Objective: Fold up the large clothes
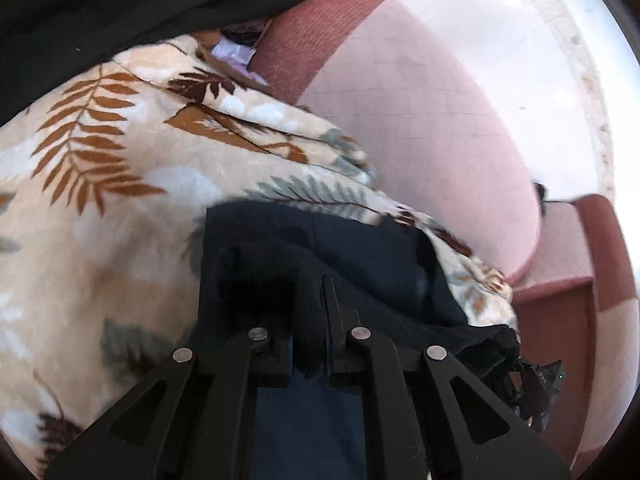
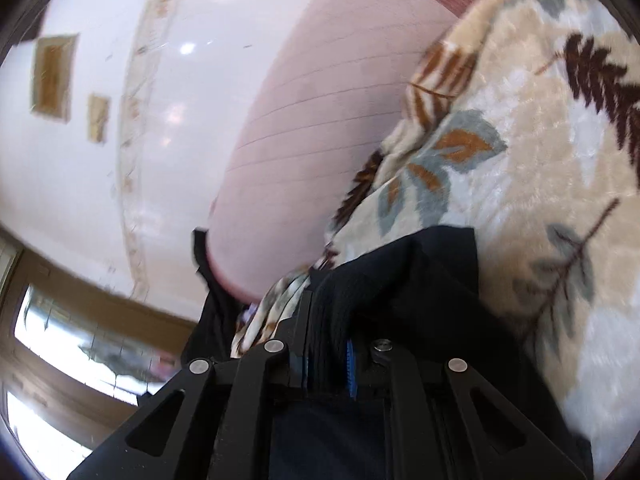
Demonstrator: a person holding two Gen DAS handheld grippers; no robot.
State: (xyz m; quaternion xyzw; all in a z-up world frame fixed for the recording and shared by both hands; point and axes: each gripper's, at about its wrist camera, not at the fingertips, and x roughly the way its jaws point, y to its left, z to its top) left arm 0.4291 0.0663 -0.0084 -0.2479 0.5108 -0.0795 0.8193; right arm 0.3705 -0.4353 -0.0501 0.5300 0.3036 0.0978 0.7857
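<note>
the right gripper (image 2: 326,344) sits at the bottom of the view with its jaws closed on a bunched fold of black ribbed garment (image 2: 404,280); a strip of blue pad shows beside the cloth. the dark fabric rises from the jaws and drapes over a cream blanket (image 2: 520,152) printed with brown, orange and grey-green leaves, which fills the right side. left of the blanket lies a pink quilted cushion (image 2: 312,128), with a darker reddish band above it. beyond is a pale shiny floor (image 2: 100,160) with a patterned border, and windows (image 2: 60,344) at lower left. much is blurred.
</note>
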